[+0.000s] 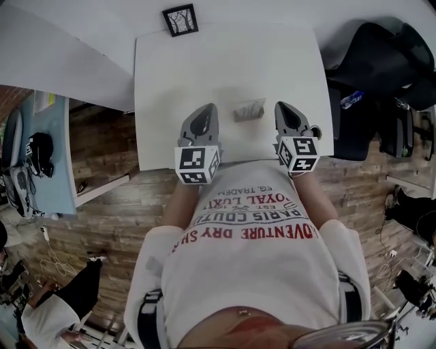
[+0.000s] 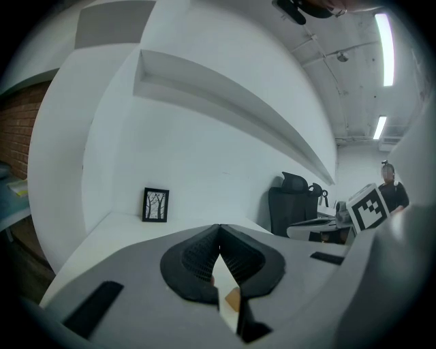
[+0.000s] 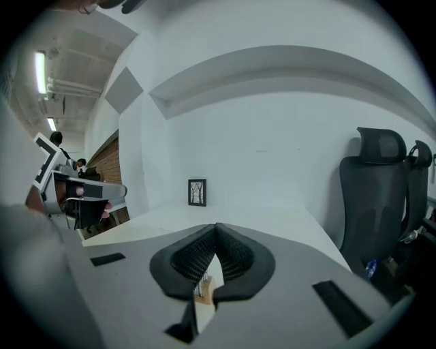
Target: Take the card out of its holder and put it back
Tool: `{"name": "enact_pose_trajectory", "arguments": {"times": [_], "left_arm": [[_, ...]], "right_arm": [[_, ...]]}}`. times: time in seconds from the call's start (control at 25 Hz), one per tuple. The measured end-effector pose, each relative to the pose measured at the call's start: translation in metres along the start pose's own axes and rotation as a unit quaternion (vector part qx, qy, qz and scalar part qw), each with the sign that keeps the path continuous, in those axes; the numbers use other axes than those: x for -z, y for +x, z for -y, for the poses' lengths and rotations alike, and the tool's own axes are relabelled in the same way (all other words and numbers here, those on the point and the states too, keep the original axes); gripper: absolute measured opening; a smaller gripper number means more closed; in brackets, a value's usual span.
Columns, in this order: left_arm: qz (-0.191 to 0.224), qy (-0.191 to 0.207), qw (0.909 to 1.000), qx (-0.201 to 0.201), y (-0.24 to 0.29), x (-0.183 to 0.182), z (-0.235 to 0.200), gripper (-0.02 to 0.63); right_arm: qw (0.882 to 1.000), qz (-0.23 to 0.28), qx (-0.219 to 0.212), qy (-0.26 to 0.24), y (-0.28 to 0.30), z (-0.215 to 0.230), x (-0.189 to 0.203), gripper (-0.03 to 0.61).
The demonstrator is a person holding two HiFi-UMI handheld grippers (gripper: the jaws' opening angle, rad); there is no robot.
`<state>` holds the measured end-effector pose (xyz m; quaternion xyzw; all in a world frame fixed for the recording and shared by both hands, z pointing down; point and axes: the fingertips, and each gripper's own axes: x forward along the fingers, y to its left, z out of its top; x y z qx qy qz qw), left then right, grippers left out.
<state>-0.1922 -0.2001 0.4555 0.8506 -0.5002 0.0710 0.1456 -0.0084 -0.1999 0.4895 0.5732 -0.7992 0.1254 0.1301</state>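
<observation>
On the white table [image 1: 225, 61] a small grey card holder [image 1: 249, 110] stands with a card in it, near the front edge and between my two grippers. My left gripper [image 1: 208, 109] rests on the table just to the holder's left, with its jaws shut and nothing in them. My right gripper [image 1: 285, 107] lies just to the holder's right, also shut and empty. In the left gripper view the left gripper's [image 2: 219, 228] black ribbed pads meet at the tip. The right gripper view shows the right gripper's [image 3: 216, 225] pads closed the same way. Neither gripper touches the holder.
A small black picture frame [image 1: 180, 20] leans on the wall at the table's far edge, picture frame [image 2: 155, 204], picture frame [image 3: 197, 192]. A black office chair [image 1: 381, 75] stands at the right, chair [image 3: 378, 198]. A pale blue desk [image 1: 48, 157] is at the left over wood flooring.
</observation>
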Motion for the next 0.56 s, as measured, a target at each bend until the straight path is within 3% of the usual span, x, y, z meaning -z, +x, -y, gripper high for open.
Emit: {"name": "enact_pose_trajectory", "arguments": {"times": [0.56], "left_arm": [[-0.001,0.012,0.9999,0.001,-0.005,-0.001,-0.003,0.025]], "right_arm": [[1.000,0.002,-0.001,-0.009,0.000,-0.008,0.000,0.025]]}}
